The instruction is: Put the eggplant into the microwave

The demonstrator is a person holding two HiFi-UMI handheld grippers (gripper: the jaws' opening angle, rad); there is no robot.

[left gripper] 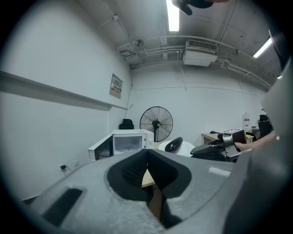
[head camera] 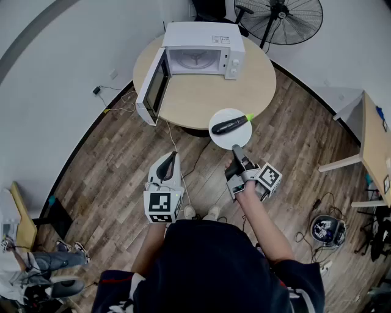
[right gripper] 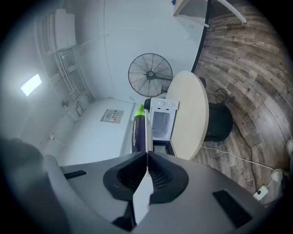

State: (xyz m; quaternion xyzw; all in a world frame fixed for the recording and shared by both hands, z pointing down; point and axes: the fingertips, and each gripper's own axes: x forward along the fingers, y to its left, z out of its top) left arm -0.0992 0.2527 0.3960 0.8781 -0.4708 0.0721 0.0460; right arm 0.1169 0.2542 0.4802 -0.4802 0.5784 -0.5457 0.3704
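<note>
- Carrying step: right hand-held gripper (head camera: 237, 150) clamps the round white plate (head camera: 220, 138) by its rim; the dark purple, green-stemmed eggplant (head camera: 230, 126) lies on it.
- Left hand-held gripper (head camera: 171, 158) is closed and empty.
- Next: move the plate level toward the open white microwave (head camera: 201, 55) at 11 o'clock.

A wood-plank floor (head camera: 110, 183) runs up to plain white walls (head camera: 55, 67). A round pale bench (head camera: 201, 101) stands near the wall, with a black pedestal fan (head camera: 282, 18) just behind it. A second wooden table (head camera: 374, 143) stands at the right edge, and long strip lights (left gripper: 173, 16) glow on a ceiling crossed by pipes (left gripper: 151, 43).
</note>
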